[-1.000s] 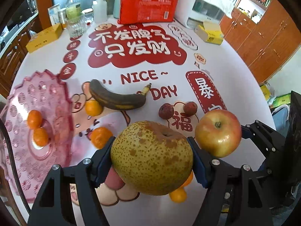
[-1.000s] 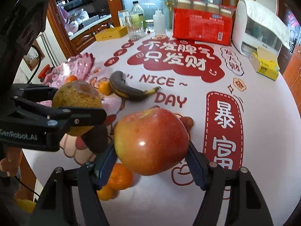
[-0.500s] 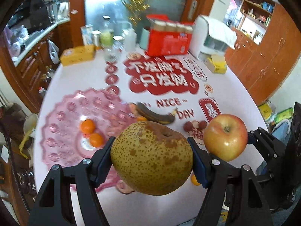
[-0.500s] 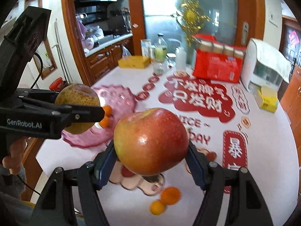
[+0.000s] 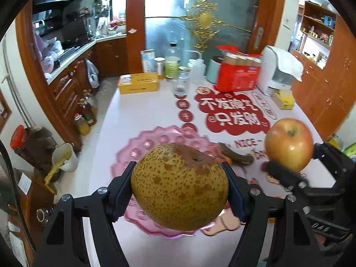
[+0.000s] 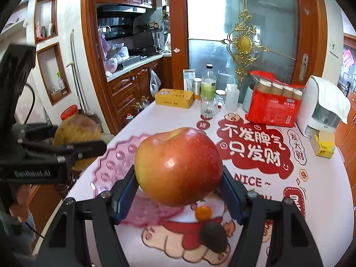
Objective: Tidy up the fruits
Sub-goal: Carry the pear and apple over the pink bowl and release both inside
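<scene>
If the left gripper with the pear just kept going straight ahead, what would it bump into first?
Probably the pink plate. The left gripper, shut on the pear, points forward and down over the plate, and nothing shows between them. Depth is hard to judge in a fisheye view.

Pink plate (image 5: 142, 146) half hidden behind pear (image 5: 179, 187)

One pear (image 5: 179, 187), one apple (image 6: 178, 166)
</scene>
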`<state>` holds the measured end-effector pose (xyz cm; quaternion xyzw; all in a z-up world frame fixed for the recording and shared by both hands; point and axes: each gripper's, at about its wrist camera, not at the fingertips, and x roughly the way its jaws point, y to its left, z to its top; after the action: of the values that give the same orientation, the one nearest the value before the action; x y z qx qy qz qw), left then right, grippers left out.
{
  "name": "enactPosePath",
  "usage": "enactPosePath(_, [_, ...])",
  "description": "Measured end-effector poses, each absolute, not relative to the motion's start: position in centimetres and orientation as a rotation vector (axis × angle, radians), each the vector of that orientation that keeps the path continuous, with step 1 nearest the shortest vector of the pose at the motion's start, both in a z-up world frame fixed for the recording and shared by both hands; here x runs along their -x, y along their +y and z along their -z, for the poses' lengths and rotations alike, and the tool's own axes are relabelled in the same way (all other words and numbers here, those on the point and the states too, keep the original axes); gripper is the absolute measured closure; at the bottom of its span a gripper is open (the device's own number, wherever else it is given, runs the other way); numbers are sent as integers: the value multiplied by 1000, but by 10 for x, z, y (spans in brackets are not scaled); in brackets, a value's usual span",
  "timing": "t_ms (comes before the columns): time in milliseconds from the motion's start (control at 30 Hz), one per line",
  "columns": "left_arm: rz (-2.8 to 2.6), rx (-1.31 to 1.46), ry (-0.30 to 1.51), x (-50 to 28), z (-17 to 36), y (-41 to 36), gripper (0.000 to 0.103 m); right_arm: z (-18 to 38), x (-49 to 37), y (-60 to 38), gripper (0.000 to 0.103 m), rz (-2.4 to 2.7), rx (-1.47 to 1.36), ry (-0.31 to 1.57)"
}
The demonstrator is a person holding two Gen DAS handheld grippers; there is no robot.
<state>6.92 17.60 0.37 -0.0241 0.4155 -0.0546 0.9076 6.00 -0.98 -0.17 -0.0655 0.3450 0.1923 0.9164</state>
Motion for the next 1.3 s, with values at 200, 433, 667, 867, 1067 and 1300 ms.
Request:
enactPosePath(200, [74, 58, 882, -82, 13, 205, 31, 2, -72, 20, 33, -382, 155, 718])
enactPosePath(433, [60, 46, 936, -99, 43, 215, 31, 21, -87, 40, 33, -372, 156, 787])
enactPosePath(667, [51, 20, 989, -112, 70, 215, 31, 52, -100, 46, 33, -342, 170, 873])
enactPosePath(867, [45, -1, 1038, -123, 95, 214, 31, 78, -107, 46, 33, -321, 171, 954])
enactPosePath(1067, [41, -32, 1087, -130, 119, 212, 31, 104, -112, 49, 33, -306, 179, 1035])
enactPosePath(1300, [63, -62, 1155, -132, 150, 209, 31, 130, -112, 61, 33, -323, 219, 1116])
